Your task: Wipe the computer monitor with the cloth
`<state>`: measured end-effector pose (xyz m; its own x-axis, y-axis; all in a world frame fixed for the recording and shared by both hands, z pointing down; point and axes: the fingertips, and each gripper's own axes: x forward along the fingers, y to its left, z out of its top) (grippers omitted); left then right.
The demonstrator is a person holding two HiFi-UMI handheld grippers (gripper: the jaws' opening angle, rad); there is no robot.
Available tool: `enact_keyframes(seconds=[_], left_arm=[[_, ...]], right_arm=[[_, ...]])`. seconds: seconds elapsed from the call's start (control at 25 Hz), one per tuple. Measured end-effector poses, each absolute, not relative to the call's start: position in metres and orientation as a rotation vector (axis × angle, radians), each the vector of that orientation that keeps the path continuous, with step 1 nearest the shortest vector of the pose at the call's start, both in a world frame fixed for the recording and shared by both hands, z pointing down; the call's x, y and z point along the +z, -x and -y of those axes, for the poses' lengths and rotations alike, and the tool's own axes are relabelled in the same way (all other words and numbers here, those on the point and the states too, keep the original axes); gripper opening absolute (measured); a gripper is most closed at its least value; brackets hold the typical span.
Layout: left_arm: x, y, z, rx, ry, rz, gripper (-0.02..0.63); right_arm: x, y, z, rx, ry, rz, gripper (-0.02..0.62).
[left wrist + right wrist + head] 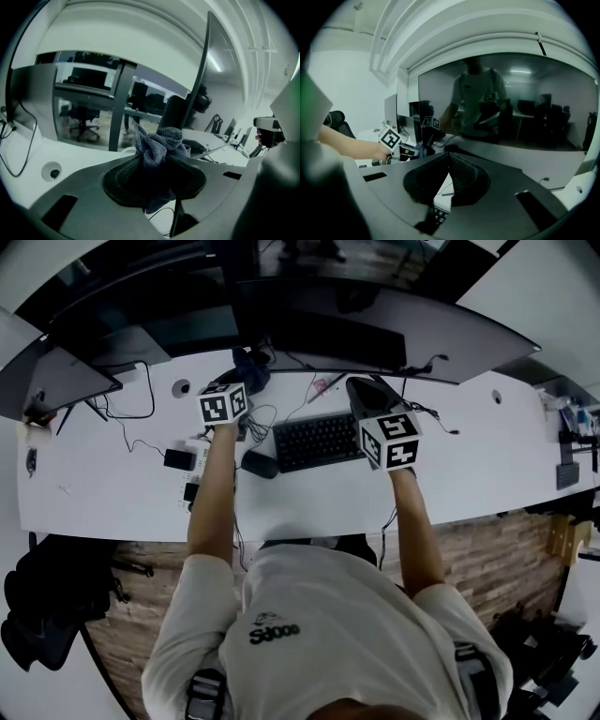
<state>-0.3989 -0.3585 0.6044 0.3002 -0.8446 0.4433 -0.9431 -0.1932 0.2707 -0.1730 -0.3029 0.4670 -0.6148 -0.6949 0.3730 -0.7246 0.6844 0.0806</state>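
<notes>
**Office workstation, seen from above and along each claw.**

**Setting.** A long white surface [112, 493] runs across the head view, above a wood-plank floor [525, 549]. A dark bag [42, 606] lies on that floor at the left. In the left gripper view a glass partition [65, 101] closes the room behind the surface, with office chairs [84, 124] beyond it.

**Counts on the surface.** There are two monitors, one keyboard [317, 440], one mouse [260, 465], two round cable holes [181, 387] and one cloth.
- The wide monitor [375, 329] stands at the far edge, in the middle. Its dark screen fills the right gripper view and mirrors the person [319, 634].
- The second monitor [56, 381] stands at the far left.
- The keyboard lies before the wide monitor, with the mouse just to its left.
- Thin cables [131, 418] trail over the left half.

**Claws.** There are two, each bearing one of the marker cubes [223, 404].
- The left claw [154, 157] pinches the grey-blue cloth [157, 140], which is bunched between its jaws. It is held above the surface near the left end of the wide monitor, whose thin edge and stand rise just behind it. Whether the cloth touches the screen cannot be told.
- The right claw [449, 157] is pressed together at its tips with nothing between them. It is held near the keyboard's right end and faces the screen.
</notes>
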Motion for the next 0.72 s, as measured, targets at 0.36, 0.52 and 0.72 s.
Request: enact_keyframes(seconds=[0.36,0.52,0.72], left_arm=[[0.644,0.402,0.362,0.003,-1.888,1.496,0.137],[0.660,0.395,0.361,-0.081,-1.811,1.451,0.137],[0.666,0.379,0.363,-0.160,-1.759,1.392,0.137]], right_arm=[[0.487,0.150,0.311,0.244,-1.168,2.492,0.006],[0.494,0.137,0.312,0.284,-1.181,2.475,0.006],[0.504,0.119,0.313,0.344,-1.188,2.441,0.005]])
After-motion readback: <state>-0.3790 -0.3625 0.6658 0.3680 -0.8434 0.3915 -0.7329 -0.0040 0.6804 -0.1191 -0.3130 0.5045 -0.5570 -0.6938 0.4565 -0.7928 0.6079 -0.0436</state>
